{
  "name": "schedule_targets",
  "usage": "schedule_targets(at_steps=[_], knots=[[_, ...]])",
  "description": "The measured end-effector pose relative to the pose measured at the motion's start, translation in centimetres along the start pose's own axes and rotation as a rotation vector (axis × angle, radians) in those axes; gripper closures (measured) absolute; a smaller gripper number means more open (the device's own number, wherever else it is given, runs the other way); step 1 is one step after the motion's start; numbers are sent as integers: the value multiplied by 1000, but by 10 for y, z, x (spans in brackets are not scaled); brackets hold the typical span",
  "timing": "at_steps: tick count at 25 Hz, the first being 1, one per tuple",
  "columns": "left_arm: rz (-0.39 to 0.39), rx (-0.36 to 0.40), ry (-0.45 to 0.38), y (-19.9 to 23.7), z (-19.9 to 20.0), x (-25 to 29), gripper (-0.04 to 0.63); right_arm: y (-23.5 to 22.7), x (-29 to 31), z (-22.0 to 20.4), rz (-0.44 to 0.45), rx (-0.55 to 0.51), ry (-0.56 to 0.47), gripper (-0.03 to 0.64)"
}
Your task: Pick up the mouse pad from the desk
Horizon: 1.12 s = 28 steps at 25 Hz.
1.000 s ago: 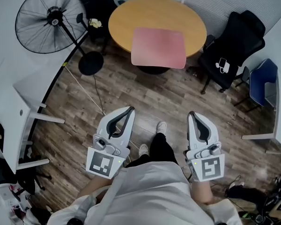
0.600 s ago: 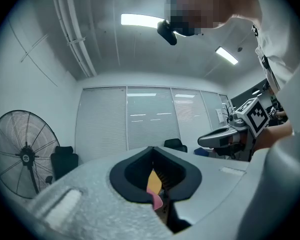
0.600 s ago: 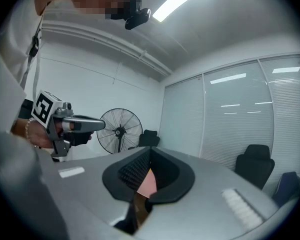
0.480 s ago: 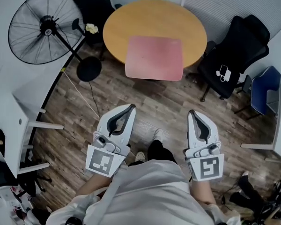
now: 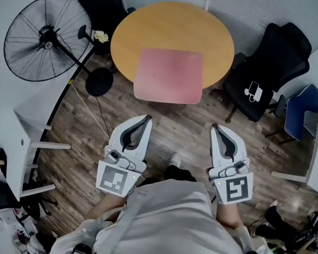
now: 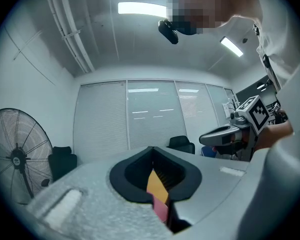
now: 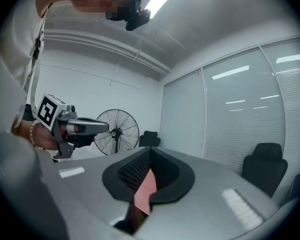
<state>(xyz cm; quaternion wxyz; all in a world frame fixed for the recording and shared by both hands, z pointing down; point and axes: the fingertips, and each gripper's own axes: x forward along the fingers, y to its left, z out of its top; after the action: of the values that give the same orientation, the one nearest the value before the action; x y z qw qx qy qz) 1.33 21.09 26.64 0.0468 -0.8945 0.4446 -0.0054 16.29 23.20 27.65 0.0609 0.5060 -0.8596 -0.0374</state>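
We are facing the round wooden counter (image 5: 169,25) at upper centre, with the pink mouse pad (image 5: 169,74) lying on it, its near edge seemingly overhanging. We are judging this the approach. The left gripper (image 5: 143,121) and right gripper (image 5: 218,128), low in the frame and well apart from the pad, are keeping their fingers pressed together on nothing. Next they will need spreading at the pad's edge. We are reading no writing, only square markers.

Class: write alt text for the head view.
Seen from above, a person holds the left gripper and right gripper, both shut, over a wood floor, short of a round table whose pink mouse pad overhangs its near edge. Fan left, chair right.
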Motion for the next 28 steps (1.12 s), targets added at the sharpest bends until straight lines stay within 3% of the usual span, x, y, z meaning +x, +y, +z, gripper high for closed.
schedule_targets(at_steps=[6,13,17,21,28], knots=[[13,-3,1,1,-4,37,589,-35,20,-6,9,13,0,612],[32,-13,16,21,-17,54,589,-41,46,-14,35,9,16,613],[60,-90,26,42,-31,63,589,-41,68,-14,33,9,16,614],[40,-19,10,62,-30,80,589,-49,93,-19,31,-27,35,612],[30,-29,9,111,-40,110,589,-52,151,-17,27,-9,31,614]])
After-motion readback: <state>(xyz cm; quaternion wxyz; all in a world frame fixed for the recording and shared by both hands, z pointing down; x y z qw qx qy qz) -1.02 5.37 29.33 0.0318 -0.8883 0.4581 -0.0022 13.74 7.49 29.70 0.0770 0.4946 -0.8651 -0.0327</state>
